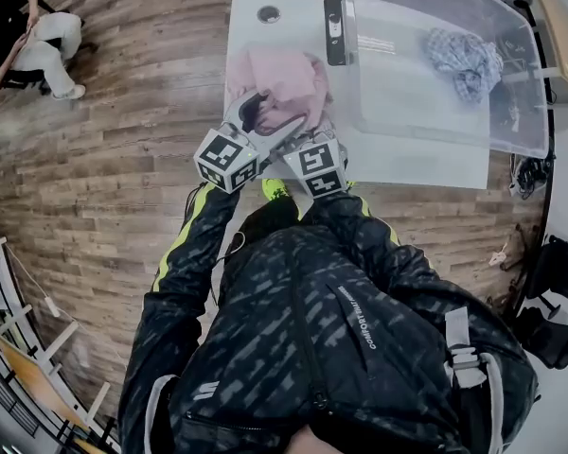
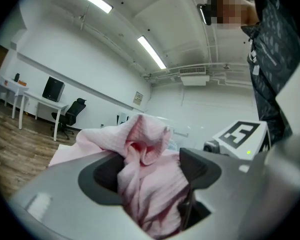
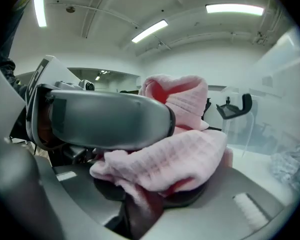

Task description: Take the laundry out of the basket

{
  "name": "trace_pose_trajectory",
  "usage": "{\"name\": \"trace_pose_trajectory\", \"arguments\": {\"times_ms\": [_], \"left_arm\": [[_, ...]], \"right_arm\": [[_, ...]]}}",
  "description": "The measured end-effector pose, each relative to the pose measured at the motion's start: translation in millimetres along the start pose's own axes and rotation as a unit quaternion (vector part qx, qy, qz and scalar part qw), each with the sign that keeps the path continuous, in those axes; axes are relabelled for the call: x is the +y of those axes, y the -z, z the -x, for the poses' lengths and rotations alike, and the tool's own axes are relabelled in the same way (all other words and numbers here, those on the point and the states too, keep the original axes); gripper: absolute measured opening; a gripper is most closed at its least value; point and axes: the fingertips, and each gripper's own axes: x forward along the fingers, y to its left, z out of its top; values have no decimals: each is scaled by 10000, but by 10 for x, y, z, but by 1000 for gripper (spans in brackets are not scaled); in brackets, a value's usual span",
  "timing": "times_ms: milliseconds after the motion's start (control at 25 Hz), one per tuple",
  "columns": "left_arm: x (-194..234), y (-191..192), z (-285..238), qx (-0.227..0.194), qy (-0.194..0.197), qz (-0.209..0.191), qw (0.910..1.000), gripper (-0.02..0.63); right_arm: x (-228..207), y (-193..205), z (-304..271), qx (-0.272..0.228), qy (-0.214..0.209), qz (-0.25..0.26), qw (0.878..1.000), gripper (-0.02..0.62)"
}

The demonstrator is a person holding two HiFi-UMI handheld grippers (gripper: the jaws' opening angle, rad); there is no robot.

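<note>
The left gripper (image 1: 256,121) and the right gripper (image 1: 308,138) sit side by side at the centre of the head view, both gripping the same pink towel (image 1: 286,81). In the left gripper view, the jaws stand wide apart with a thick bunch of towel filling the gap and pressing against both pads. In the right gripper view, the jaws stand close together and clamp a folded layer of towel, which spills over the lower jaw. The towel is over the left part of the white desk (image 1: 256,36), just beside the left wall of the clear plastic basket (image 1: 426,121); contact with the desk cannot be determined. A blue checked cloth (image 1: 466,60) lies inside the basket at the upper right of the frame. The desk stands on a wooden floor (image 1: 142,93).
</note>
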Motion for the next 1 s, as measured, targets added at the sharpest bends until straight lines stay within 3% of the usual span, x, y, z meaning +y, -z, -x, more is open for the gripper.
{"name": "trace_pose_trajectory", "arguments": {"times_ms": [240,440,640,1000], "left_arm": [[139,513,-76,287,-123,560,9979,339],[195,787,-110,452,-105,907,9948,339],[192,799,-115,477,-62,858,9952,339],[111,628,12,520,71,636,9966,339]], "right_arm": [[39,510,-185,719,-342,4,9968,143],[52,762,-249,1041,-493,54,9933,153],[40,797,-257,1109,-478,-8,9927,167],[-64,810,10,1563,-182,41,9875,263]]}}
